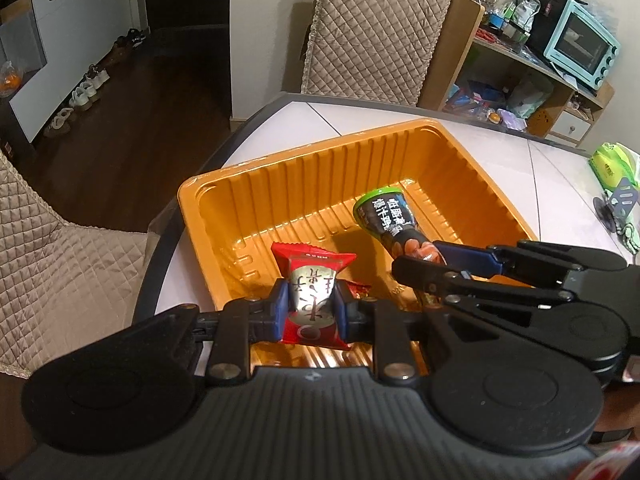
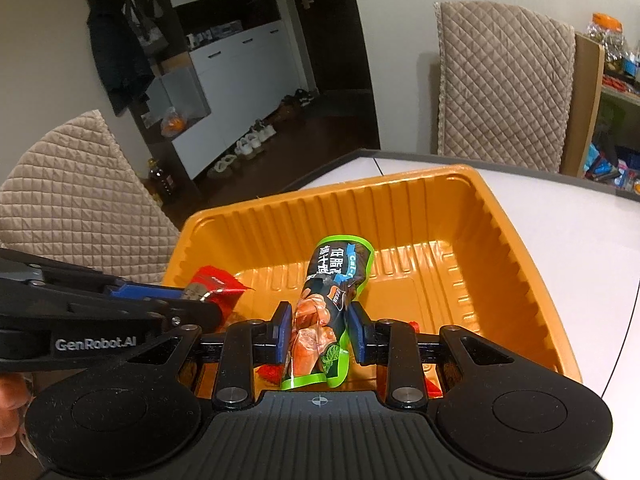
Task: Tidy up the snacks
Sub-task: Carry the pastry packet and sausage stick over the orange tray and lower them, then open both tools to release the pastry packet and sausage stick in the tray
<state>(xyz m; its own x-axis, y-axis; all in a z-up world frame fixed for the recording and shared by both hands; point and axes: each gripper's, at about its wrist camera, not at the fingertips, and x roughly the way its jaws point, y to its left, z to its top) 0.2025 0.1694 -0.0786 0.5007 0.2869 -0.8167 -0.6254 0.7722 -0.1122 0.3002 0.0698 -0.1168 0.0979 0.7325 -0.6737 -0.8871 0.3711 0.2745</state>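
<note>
An orange ribbed plastic tray (image 1: 320,160) (image 2: 500,240) sits on the white table. My left gripper (image 1: 310,308) is shut on a red and silver snack packet (image 1: 312,280), held over the tray's near left part; the packet also shows in the right wrist view (image 2: 214,284). My right gripper (image 2: 318,330) is shut on a dark green-edged sausage snack pouch (image 2: 328,300), held over the tray's near middle; the pouch also shows in the left wrist view (image 1: 390,220). The right gripper (image 1: 436,260) reaches in from the right in the left wrist view. Small red packets lie under the grippers, mostly hidden.
Quilted beige chairs (image 1: 376,28) (image 2: 68,200) stand at the far side and left of the table. A green packet (image 1: 612,164) lies on the table at far right. A wooden shelf with a blue mini oven (image 1: 580,44) stands behind.
</note>
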